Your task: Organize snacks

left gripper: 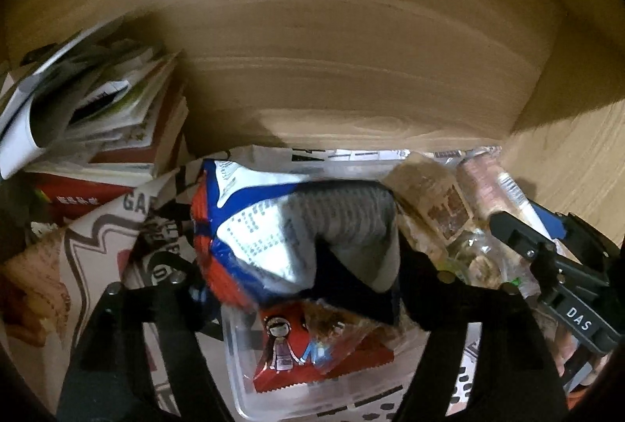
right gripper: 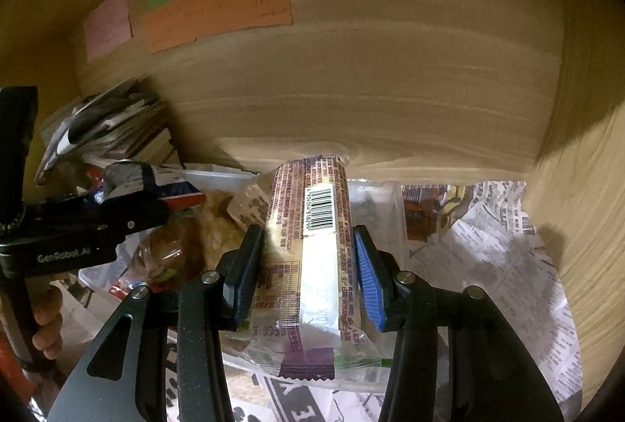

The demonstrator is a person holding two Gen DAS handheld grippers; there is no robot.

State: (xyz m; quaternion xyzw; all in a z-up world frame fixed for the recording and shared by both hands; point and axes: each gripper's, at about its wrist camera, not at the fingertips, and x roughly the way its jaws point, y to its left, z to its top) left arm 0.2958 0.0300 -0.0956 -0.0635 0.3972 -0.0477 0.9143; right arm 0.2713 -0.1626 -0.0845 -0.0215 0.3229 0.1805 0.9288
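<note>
Snacks are mid-sort: each claw carries one packet over a clear plastic container (left gripper: pixel 242 375) that sits on newspaper (right gripper: pixel 508 266) inside a wooden cubby.

At the centre of the right wrist view, the right gripper (right gripper: pixel 308 277) is clenched on a long wrapped snack bar (right gripper: pixel 312 258), barcode facing up, its pads pressing both sides while the crimped purple end hangs toward the lower frame. In the left wrist view, the left gripper (left gripper: pixel 300 277) is clamped on a red, white and blue snack bag (left gripper: pixel 273 223) at mid-frame — the bag bulges over the fingers, so the exact contact is hidden. Below it, lower centre, a red packet with cartoon figures (left gripper: pixel 297 348) already lies in the container, and biscuit packs in clear wrap (left gripper: pixel 441 203) crowd the right of that view.

I judge the step in hand to be placing, and the next move calls for lowering each packet into a free gap and only then easing the hold.

Room is tight. The wooden back wall (left gripper: pixel 351 70) fills the upper frame just behind the container, with an orange note (right gripper: pixel 218 12) stuck to it. A side wall (right gripper: pixel 578 227) closes the right edge, and a stack of books and papers (left gripper: pixel 97 125) crowds the left. The two claws sit near each other, so they could clash. Open newspaper at the right of the right wrist view is the freest ground.
</note>
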